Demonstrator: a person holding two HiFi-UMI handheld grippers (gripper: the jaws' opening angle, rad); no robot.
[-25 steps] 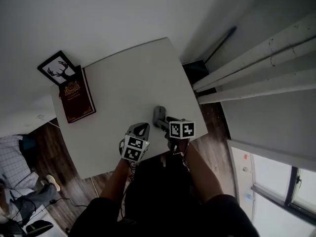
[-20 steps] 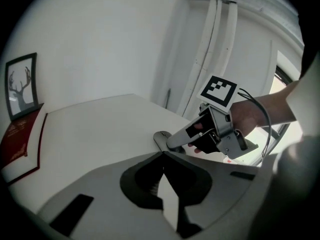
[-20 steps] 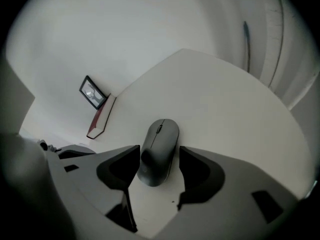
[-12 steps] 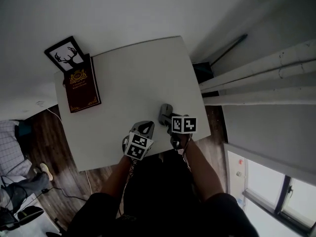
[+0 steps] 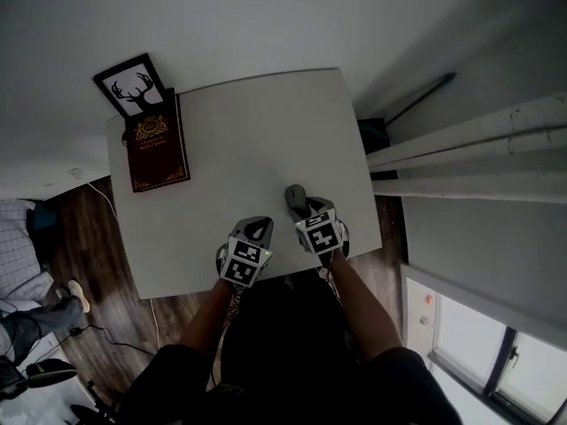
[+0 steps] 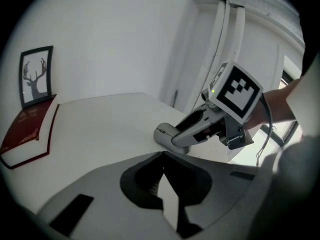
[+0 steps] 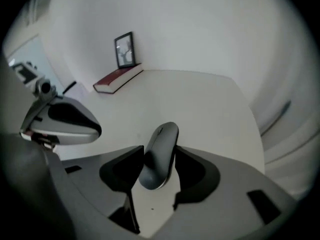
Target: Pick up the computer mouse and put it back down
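A grey computer mouse (image 5: pixel 295 197) lies near the right front edge of the white table (image 5: pixel 230 140). My right gripper (image 5: pixel 302 209) reaches over it from behind. Its jaws are closing with the mouse (image 7: pixel 160 151) between them, and both pads touch the mouse's sides in the right gripper view. In the left gripper view the mouse (image 6: pixel 164 132) still rests on the tabletop, with the right gripper (image 6: pixel 175 135) around it. My left gripper (image 5: pixel 253 230) is shut and empty, hovering just left of the mouse; its jaws (image 6: pixel 162 176) meet with nothing between them.
A dark red book (image 5: pixel 158 153) lies at the table's far left corner, with a framed deer picture (image 5: pixel 133 87) leaning on the wall behind it. White pipes (image 5: pixel 469 149) run past the table's right side. Wooden floor shows around the table.
My right gripper has rolled so its marker cube faces up, and it has slid forward over the mouse. The left gripper has shifted slightly. The mouse has stayed in place.
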